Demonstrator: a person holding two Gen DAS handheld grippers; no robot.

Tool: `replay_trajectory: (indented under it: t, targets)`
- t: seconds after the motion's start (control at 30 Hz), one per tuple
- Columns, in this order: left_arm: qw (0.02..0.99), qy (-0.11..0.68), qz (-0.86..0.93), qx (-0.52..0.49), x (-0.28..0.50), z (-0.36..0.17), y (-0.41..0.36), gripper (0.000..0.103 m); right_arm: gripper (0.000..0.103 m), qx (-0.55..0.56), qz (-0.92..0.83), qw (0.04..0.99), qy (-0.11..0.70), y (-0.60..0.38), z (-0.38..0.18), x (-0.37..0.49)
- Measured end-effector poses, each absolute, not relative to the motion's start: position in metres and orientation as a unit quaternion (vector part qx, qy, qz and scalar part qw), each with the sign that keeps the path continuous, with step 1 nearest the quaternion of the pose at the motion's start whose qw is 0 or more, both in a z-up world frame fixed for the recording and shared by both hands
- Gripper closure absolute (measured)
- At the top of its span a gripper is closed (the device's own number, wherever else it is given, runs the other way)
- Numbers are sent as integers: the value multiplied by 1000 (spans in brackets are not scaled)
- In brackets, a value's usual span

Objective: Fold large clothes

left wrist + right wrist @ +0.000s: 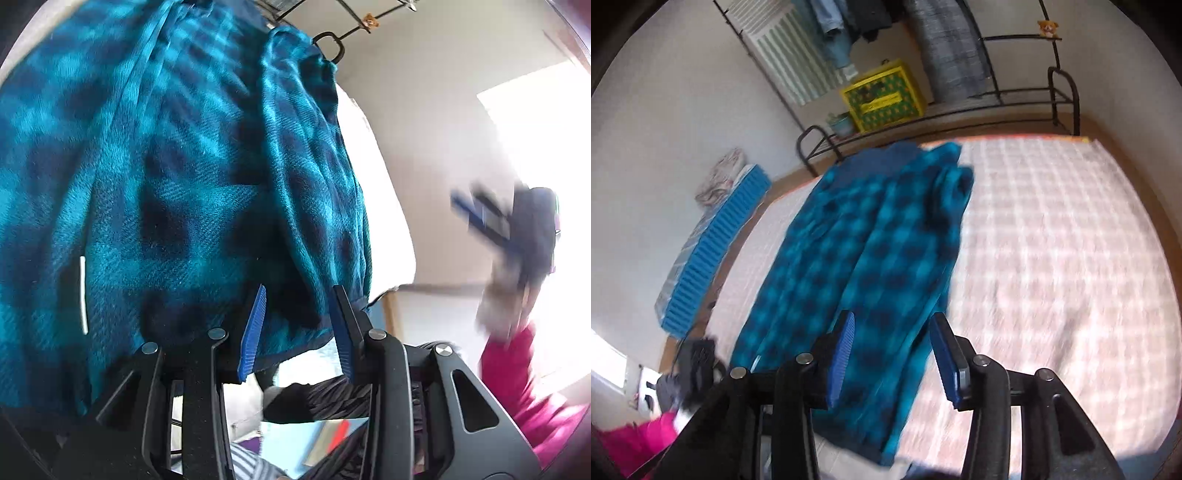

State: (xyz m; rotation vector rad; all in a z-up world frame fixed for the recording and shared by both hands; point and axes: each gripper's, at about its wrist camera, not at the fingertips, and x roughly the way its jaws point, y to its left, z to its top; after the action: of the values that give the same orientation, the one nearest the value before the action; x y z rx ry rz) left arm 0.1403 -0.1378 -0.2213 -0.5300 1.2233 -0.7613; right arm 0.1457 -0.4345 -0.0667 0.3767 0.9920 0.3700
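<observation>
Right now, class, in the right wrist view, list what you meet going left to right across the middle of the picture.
Ribbed blue foam mat → teal and navy checked fleece garment → pink and white checked bed cover.

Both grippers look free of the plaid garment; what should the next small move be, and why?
Probably bring the left gripper down to pinch the garment's bottom hem for a crosswise fold: it lies long and narrow on the bed, and both grippers' jaws stand open and empty.
</observation>
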Motion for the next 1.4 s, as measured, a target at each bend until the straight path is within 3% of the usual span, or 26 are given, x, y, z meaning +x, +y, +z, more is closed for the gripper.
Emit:
replay_trajectory:
  t: [0.07,0.3,0.63,0.73,0.83,1.1,1.23,1.3,1.4]
  targets:
    - [716,557,-341,-246,145,-223,-139,68,47,207,186,831,482,-428,-82,120]
    - [715,557,-347,-240,147,-219,-147,68,49,241,155,817,500,-421,-109,55]
    - [742,527,-354,-214,140,-187,-149,68,51,142,113,879,440,-424,-8,26]
    - [736,539,-345,-222,144,-198,-149,68,51,114,75,875,465,-412,-29,40]
    - [731,545,-344,-223,146,-207,-149,68,58,116,85,850,507,-391,-74,58]
    - [712,560,-351,-239,150,-224,-154,69,58,142,111,800,572,-354,-163,104]
    - [703,562,-359,-248,151,-227,-159,83,56,138,100,792,586,-353,-179,115]
    - [702,562,-364,-241,150,-226,-164,92,62,147,98,783,597,-355,-187,116]
    - [705,560,-369,-230,148,-225,-170,98,90,166,112,774,600,-356,-193,116]
